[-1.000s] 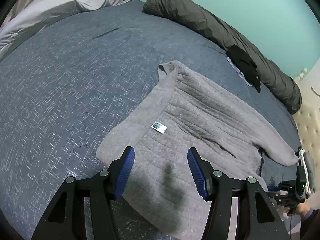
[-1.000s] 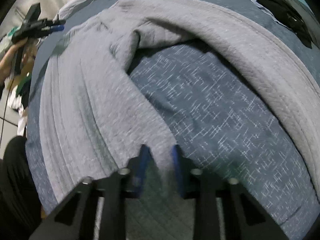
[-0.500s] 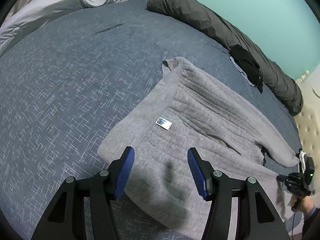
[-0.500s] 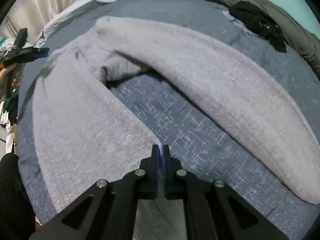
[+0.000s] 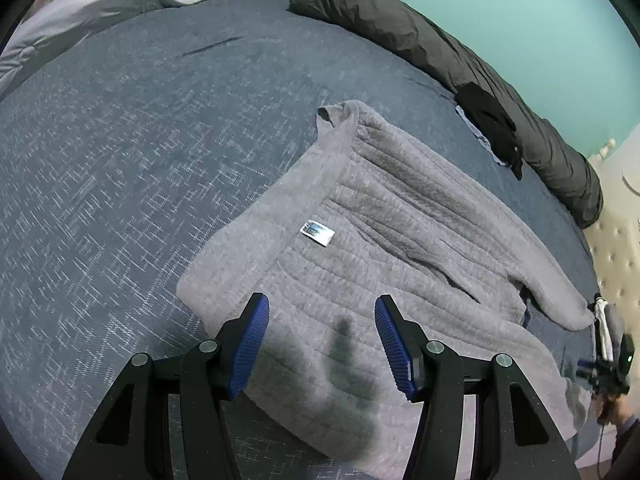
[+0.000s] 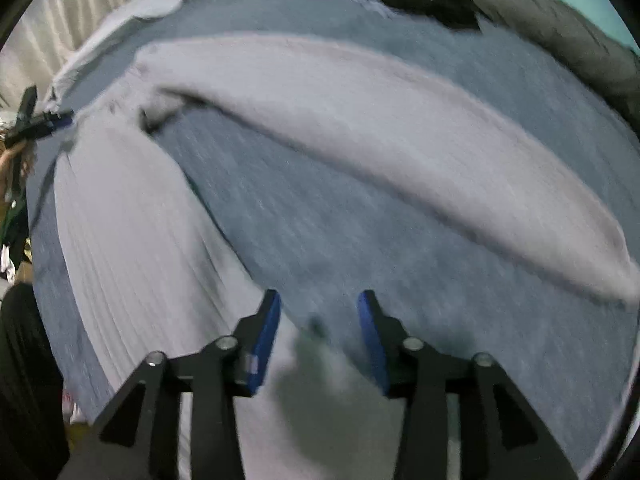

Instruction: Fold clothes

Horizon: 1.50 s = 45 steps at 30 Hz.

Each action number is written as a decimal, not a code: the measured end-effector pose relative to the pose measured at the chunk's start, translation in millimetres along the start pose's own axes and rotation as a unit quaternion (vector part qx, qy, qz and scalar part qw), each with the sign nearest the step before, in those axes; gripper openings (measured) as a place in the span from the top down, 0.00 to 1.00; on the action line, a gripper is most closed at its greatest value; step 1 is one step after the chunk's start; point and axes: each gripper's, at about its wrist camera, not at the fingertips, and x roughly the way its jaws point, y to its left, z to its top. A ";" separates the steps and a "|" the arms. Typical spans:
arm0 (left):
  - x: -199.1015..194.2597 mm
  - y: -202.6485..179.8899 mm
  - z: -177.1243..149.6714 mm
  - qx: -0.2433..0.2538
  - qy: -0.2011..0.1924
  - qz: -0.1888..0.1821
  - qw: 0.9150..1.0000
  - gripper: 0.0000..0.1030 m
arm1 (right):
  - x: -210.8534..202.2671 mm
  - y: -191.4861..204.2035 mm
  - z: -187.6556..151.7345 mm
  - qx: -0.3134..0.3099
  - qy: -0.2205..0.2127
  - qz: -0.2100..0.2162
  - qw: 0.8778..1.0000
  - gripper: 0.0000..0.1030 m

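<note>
Grey ribbed knit sweater (image 5: 384, 248) lies spread flat on the blue flecked bed cover (image 5: 120, 152), white label (image 5: 317, 233) facing up, 1 sleeve (image 6: 400, 140) stretched out. Left claw (image 5: 322, 344) hangs wide open above the hem, gripping nothing. Right claw (image 6: 319, 336), blurred, is open and empty at the sweater's side edge.

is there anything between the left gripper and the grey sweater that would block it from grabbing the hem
Nothing visible does. The left gripper hangs open directly over the grey sweater, near its lower edge, with only its own shadow on the fabric. The white label lies flat farther up, and the black garment sits well away by the dark bolster.
</note>
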 end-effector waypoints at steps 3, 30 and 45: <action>0.9 -5.0 -2.0 0.002 0.002 0.000 1.000 0.42 | -1.5 -14.1 -19.9 0.002 0.018 -0.007 1.000 0.55; -7.9 -19.6 -0.7 0.010 0.000 0.000 1.000 0.42 | -35.0 -81.8 -67.8 0.033 0.014 -0.140 0.989 0.98; -7.0 -13.3 -1.6 0.004 0.002 -0.002 1.000 0.42 | -90.1 -161.5 -133.3 0.161 0.038 -0.237 0.957 0.62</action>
